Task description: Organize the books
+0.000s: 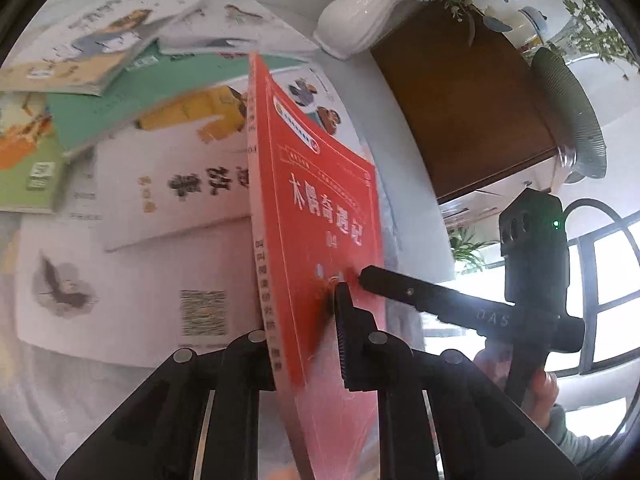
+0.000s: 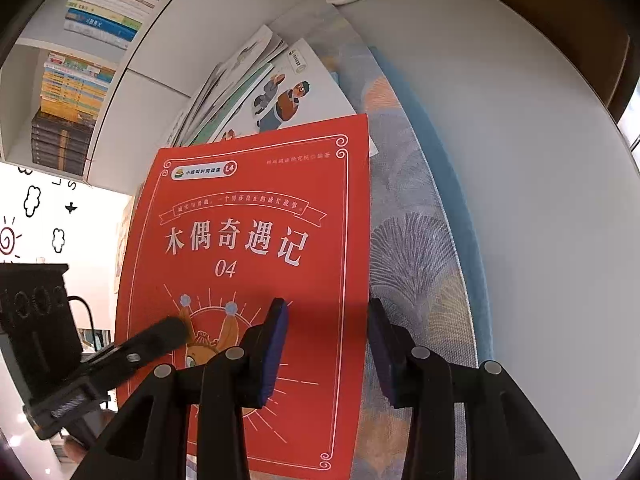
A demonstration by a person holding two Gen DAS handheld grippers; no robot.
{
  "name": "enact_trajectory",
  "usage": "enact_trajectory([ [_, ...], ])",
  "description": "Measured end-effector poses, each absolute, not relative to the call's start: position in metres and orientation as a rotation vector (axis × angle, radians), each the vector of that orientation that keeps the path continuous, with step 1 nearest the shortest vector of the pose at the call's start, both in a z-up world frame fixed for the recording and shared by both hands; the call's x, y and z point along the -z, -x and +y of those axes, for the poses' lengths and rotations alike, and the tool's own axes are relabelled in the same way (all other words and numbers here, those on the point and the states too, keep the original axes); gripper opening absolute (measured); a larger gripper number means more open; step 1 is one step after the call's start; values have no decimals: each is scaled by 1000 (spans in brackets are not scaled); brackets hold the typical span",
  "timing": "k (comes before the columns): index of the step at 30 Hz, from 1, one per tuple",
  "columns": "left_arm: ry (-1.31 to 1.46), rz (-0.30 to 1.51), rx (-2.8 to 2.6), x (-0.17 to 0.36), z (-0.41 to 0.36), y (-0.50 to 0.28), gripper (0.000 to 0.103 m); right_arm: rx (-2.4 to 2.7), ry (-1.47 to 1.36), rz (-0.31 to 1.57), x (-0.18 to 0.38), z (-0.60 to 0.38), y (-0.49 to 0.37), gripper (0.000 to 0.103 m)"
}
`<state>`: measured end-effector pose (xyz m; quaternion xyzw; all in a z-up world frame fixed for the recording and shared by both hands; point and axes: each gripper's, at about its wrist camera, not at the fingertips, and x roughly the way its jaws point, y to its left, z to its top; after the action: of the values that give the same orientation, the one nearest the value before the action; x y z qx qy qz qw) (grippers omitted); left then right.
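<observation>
Your left gripper [image 1: 304, 312] was clamped on the red book [image 2: 256, 264], holding it upright at 12 o'clock. Your right gripper [image 2: 328, 312] stood wide open, its left pad [image 2: 276, 344] over the cover, which read "木偶奇遇记 04" and "L4".

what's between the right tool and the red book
Nothing visible. The right tool is open, one finger over the red book cover, the other past its right edge, with no object between. The left tool already clamps the book near its lower edge.
</observation>
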<state>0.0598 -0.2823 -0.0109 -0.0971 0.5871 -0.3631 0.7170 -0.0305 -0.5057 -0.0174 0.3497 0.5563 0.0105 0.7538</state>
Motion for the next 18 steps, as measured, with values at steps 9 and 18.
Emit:
enact_trajectory([
  [9,614,1362,943,2,-251,-92,12,-179,-1130,1122,34,-539,41,68],
  [18,402,1451,864,27,-276,-89,11,-190,-1341,1028,55,-559,59,70],
])
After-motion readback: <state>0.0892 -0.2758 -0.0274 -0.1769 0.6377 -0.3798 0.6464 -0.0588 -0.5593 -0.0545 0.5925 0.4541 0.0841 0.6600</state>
